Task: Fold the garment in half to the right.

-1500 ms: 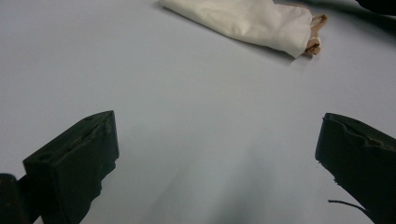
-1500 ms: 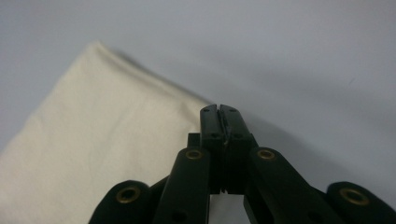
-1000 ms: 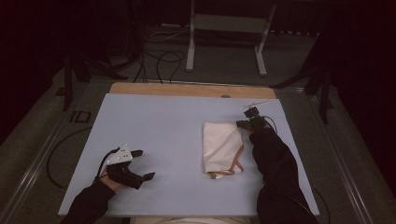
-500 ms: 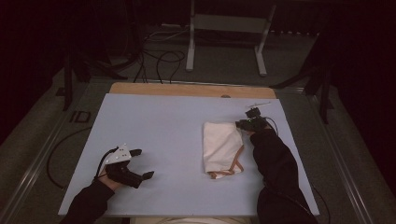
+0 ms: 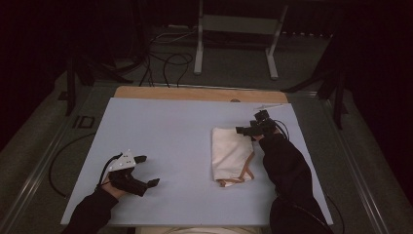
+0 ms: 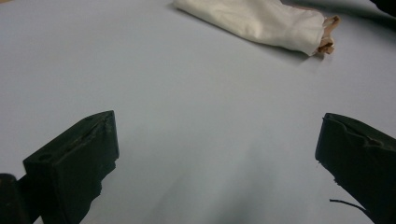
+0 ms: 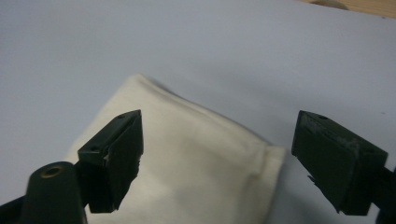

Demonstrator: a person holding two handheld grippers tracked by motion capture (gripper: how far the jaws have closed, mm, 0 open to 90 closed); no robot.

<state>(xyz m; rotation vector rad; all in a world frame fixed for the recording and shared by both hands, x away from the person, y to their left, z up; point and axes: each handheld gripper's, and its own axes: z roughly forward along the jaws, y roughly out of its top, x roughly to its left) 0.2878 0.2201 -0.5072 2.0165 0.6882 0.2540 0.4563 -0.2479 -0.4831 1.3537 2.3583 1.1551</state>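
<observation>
On the bench [image 5: 160,126], my right claw [image 5: 245,130], jaws just spreading, hovers empty above the folded cloth [image 5: 232,155]; my left claw [image 5: 146,170] rests spread wide, well apart.

The folded cloth [image 5: 231,156] is cream-white, plain, with tan-brown straps [image 5: 238,179] at its near edge. The table mat [image 5: 160,126] is pale lavender-blue — unpatterned — over a light wooden board [image 5: 195,93]. Both grippers — left [image 5: 146,170], right [image 5: 246,130] — are black.

The folded cloth [image 5: 233,156] lies on the table's [image 5: 170,126] right half, near its front edge.
</observation>
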